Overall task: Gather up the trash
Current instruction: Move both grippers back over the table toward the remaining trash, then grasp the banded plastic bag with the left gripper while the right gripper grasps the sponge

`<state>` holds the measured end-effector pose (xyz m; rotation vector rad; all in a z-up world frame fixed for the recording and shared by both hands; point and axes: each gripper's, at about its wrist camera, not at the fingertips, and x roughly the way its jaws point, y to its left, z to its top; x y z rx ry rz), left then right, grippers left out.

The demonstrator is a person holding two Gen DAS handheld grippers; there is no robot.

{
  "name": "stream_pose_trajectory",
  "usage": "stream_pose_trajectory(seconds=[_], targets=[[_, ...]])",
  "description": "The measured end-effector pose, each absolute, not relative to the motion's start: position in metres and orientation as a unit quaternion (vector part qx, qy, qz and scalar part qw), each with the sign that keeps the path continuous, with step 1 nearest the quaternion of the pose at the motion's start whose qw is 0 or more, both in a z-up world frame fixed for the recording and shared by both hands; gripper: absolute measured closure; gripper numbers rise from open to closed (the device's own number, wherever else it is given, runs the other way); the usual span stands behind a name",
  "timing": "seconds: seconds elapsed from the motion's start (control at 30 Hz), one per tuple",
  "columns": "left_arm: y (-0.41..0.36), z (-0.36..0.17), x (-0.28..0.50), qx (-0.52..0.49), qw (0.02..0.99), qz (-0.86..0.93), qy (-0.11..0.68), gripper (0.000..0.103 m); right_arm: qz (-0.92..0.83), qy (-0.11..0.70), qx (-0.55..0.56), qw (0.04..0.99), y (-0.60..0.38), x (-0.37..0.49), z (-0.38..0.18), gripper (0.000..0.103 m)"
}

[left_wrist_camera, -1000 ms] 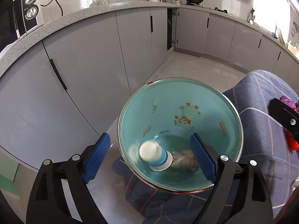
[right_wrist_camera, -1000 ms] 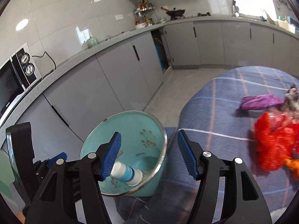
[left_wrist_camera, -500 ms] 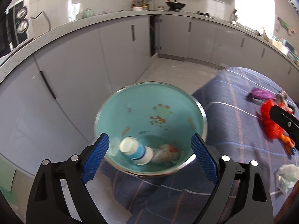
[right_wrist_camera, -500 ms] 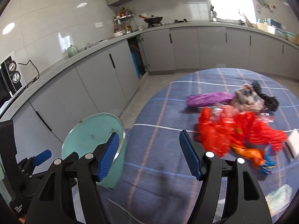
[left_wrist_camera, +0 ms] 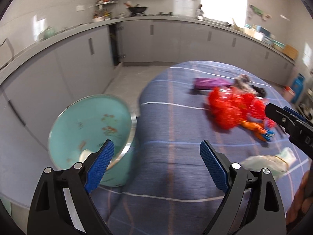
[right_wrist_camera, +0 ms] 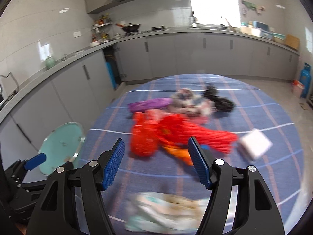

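A teal basin with a metal rim stands at the table's left edge and holds a small white bottle, partly hidden. It also shows in the right wrist view. My left gripper is open and empty, right of the basin. My right gripper is open and empty above a crumpled pale wrapper. Red plastic trash, a purple wrapper, an orange piece, a white packet and black trash lie on the blue checked tablecloth.
Grey kitchen cabinets and a counter run behind the table. A blue gas cylinder stands on the floor at the right. The right gripper's body shows at the right of the left wrist view.
Both grippers have swung right, away from the basin and toward the trash on the table. Both stay open.
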<state>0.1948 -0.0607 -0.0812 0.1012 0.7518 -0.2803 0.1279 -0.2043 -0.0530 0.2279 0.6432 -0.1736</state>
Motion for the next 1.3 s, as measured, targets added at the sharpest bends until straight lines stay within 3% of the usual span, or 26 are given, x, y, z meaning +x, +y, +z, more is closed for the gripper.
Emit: stream_pose_trajectory(seconds=[0.33,0.57,0.97,1.17,1.3], targets=[[-0.135,-0.076,0.166,0.087,0.892,-0.269,0.353,0.015,-0.177,0.321,0.108,0.924,-0.281,0.076,-0.06,0.036],[-0.184,-0.086,0.141,0.141,0.86,-0.356,0.338,0.008,-0.214,0.323,0.12,0.914,-0.319,0.058,-0.066,0.036],[-0.221,-0.117,0.137,0.198,0.834,-0.372,0.357,0.009,-0.207,0.352,0.144,0.902,-0.356,0.06,-0.086,0.036],[-0.223,-0.12,0.14,0.199,0.831,-0.372,0.363,0.02,-0.204,0.357,0.151,0.899,-0.362,0.061,-0.094,0.036],[-0.224,-0.12,0.14,0.198,0.833,-0.371,0.359,0.037,-0.202,0.359,0.156,0.898,-0.368,0.062,-0.098,0.036]])
